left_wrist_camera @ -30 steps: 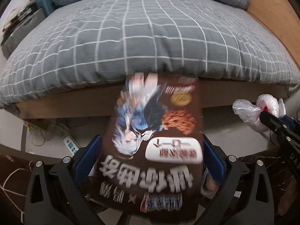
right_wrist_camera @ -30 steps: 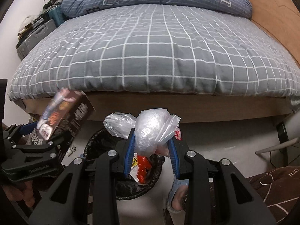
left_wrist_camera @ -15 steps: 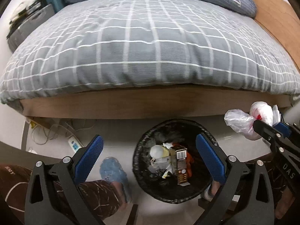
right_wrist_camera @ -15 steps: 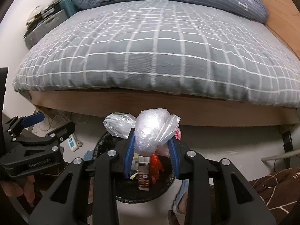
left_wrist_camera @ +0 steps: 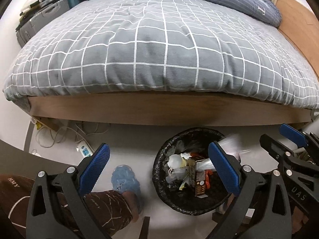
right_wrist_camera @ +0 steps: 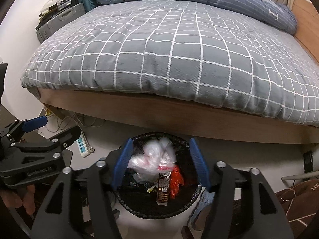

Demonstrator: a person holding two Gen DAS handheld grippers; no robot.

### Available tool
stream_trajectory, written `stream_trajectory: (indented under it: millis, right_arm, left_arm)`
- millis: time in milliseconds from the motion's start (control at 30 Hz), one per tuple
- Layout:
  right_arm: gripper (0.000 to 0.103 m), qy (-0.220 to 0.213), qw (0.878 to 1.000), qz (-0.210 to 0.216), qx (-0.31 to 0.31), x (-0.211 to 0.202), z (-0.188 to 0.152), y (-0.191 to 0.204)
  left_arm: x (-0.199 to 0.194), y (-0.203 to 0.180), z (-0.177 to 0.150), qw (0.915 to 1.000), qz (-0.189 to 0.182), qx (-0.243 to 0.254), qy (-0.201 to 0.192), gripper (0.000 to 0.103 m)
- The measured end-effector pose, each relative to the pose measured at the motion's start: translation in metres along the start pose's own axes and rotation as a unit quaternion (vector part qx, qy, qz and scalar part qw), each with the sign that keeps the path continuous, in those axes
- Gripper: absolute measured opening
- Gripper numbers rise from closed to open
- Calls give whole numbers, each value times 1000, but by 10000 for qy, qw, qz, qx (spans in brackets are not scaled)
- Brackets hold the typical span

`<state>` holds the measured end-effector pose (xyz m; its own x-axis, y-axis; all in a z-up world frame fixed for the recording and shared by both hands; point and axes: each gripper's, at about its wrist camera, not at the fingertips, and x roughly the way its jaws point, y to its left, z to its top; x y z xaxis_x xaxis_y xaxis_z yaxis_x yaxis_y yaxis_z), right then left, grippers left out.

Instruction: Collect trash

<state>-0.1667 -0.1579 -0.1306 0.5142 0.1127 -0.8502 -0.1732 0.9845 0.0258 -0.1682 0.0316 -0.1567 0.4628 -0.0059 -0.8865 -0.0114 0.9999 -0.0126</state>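
As the right tongs [right_wrist_camera: 159, 167] have just been opening, the plastic bag [right_wrist_camera: 153, 157] lies loose between them above the bin [right_wrist_camera: 155, 209].

A wooden bed [left_wrist_camera: 159, 113] under a grey checked duvet [left_wrist_camera: 151, 45] stands on pale floor [left_wrist_camera: 127, 137] ahead of the gripper.

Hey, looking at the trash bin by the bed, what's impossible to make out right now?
- Clear plastic bag: motion-blurred in the right wrist view; contents unreadable.
- Trash bin: bottom buried under trash; the left gripper's finger covers part.
- Brown carton: print too small.
- Under the bed: hidden by its frame.
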Motion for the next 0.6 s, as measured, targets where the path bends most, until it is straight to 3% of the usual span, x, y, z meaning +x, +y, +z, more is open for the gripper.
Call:
stream_trajectory:
  millis: [300, 367, 600]
  right_arm:
    - [87, -70, 9994, -17, 345, -7, 3, -25]
    - [93, -172, 9988, -185, 419, -14, 6, -33]
    - [95, -577, 9958, -598, 398, -56, 17, -47]
  left_arm:
    - [-8, -16, 3, 9998, -45, 156, -81, 97]
    - [-13, -18, 6, 9998, -84, 163, -111, 97]
    - [-53, -33, 21, 9983, -251, 283, -452, 97]
